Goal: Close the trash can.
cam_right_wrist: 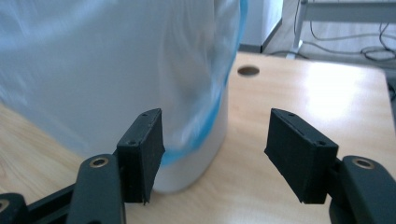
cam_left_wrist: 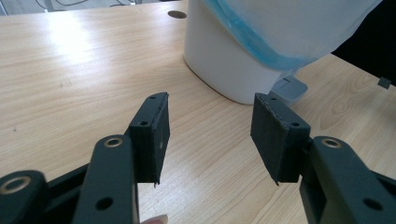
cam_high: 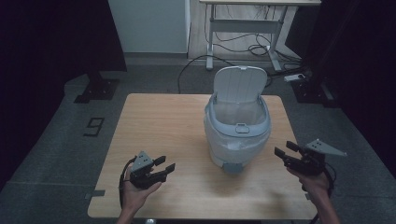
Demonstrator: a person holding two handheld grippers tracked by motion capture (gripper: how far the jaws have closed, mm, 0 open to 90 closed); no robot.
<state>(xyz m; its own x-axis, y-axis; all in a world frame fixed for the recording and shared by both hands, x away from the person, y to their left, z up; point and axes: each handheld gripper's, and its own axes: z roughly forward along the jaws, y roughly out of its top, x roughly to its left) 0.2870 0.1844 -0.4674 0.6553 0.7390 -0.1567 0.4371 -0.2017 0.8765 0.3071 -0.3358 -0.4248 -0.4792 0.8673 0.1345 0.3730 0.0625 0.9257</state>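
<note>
jaws apart: left gripper [cam_high: 164, 169], right gripper [cam_high: 286, 150] | flanking bin [cam_high: 237, 135]

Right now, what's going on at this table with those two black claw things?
A person sits at a wooden table with a two-jaw gripper in each hand. A small white bin stands in the middle, its lid flipped up and a thin plastic bag lining it and hanging over the rim. The left gripper and the right gripper sit either side of the bin, both open and holding nothing. Nothing is being touched at this moment.
</note>
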